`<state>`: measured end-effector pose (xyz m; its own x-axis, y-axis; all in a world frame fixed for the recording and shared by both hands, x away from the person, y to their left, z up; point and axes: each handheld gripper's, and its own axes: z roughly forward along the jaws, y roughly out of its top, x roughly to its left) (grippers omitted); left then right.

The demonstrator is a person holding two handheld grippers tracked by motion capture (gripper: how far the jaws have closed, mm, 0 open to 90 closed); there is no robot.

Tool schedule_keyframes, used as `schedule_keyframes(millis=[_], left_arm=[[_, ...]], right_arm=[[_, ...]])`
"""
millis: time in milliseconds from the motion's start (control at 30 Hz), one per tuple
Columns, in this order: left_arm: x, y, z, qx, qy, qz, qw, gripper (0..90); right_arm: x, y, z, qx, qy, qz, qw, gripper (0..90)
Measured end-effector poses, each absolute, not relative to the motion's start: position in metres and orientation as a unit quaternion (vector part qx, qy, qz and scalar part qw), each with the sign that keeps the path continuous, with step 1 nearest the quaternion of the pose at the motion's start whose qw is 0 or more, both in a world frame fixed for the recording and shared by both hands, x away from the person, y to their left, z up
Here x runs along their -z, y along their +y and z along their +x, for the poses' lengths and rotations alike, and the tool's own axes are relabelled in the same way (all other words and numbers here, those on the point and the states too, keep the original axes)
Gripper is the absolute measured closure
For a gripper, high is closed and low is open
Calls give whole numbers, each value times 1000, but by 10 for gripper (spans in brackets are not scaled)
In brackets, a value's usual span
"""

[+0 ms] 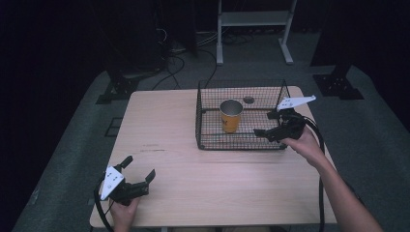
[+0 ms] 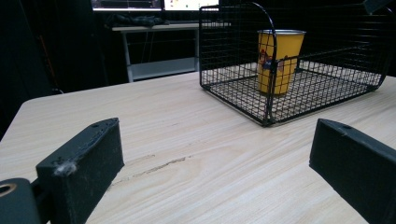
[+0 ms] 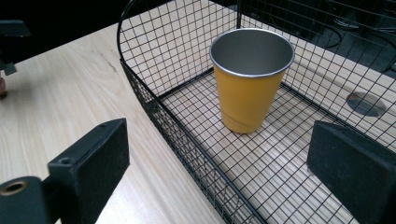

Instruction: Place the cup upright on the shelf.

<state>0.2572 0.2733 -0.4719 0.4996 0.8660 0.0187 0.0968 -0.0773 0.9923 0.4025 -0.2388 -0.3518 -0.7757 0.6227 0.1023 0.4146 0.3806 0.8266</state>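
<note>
**Yellow cup stood in the wire basket, both tongs empty**

A yellow cup (image 1: 231,116) with a bare metal inside stood upright on the floor of a black wire basket (image 1: 208,141), toward the basket's left half in the high view. The basket sat on the far right part of a pale wooden table (image 1: 164,130). A small round hole (image 1: 248,100) in the table showed through the mesh behind the cup.

The right tongs (image 1: 263,123) hung over the basket's right end, held by the person's right hand (image 1: 304,142), with the jaws spread wide and nothing between them. In the right gripper view the jaws pointed toward the cup (image 3: 251,79), one above the table outside the basket's near wall and the other above the mesh floor; the cup stood apart from both, farther in.

The left tongs (image 1: 140,169) rested low at the table's near left corner, in the person's left hand (image 1: 123,212), well apart from the basket. Its jaws were also wide open and held nothing. In the left gripper view they framed bare tabletop, with the basket (image 2: 233,100) and the cup (image 2: 279,60) beyond.
</note>
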Motion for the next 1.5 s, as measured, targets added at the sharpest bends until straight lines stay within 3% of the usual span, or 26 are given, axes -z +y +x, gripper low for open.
schedule_keyframes(millis=[1500], left_arm=[[472, 273, 257, -339, 371, 651, 569, 22]], right_arm=[[386, -255, 340, -459, 823, 315, 111, 51]])
